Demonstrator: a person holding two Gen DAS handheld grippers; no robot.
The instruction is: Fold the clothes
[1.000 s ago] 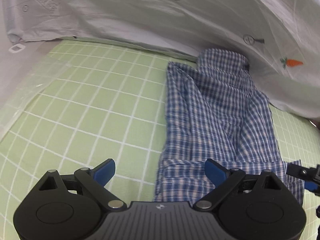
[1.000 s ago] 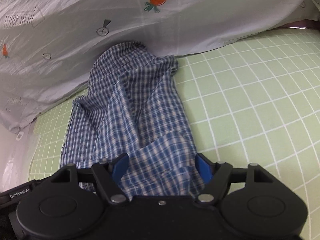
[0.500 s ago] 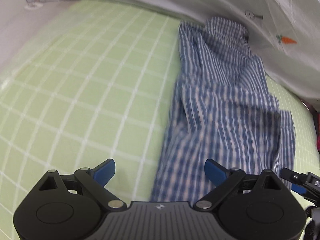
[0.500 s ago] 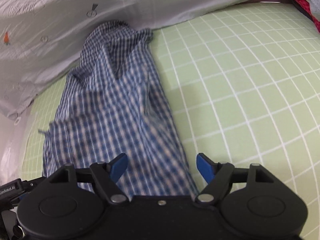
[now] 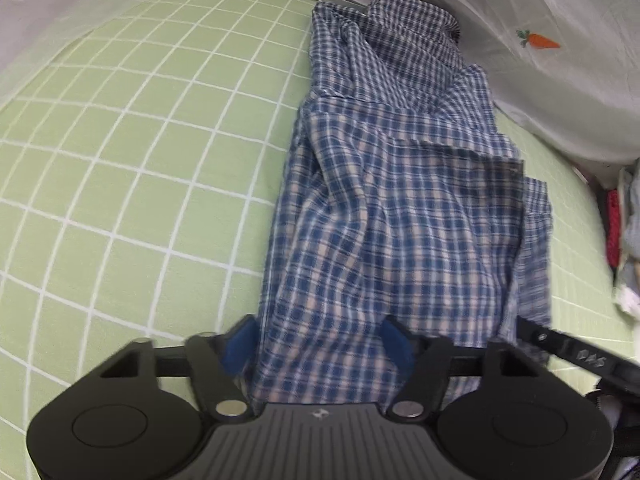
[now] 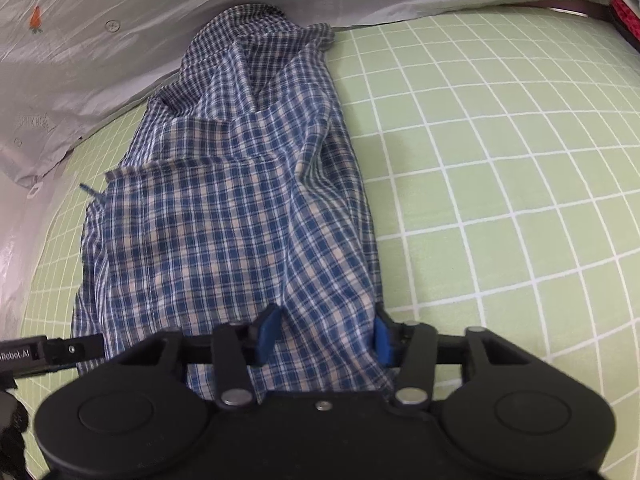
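A blue and white checked shirt (image 5: 404,184) lies lengthwise on a green grid bedsheet (image 5: 140,152), folded into a narrow strip with its collar end far away. It also shows in the right wrist view (image 6: 240,200). My left gripper (image 5: 318,346) stands over the shirt's near left hem, jaws partly closed around the cloth. My right gripper (image 6: 324,332) stands over the near right hem, cloth bunched between its blue pads (image 6: 267,330). The right gripper's tip (image 5: 560,350) shows at the lower right of the left view.
A grey quilt with carrot prints (image 6: 100,40) lies along the far edge of the bed and touches the shirt's far end. It also shows in the left wrist view (image 5: 560,60). Red and pale items (image 5: 614,228) lie off the bed's right side.
Both grippers have narrowed their jaws around the shirt's near hem. The shirt now looks stretched flatter and longer, and both cameras have tipped down toward it.
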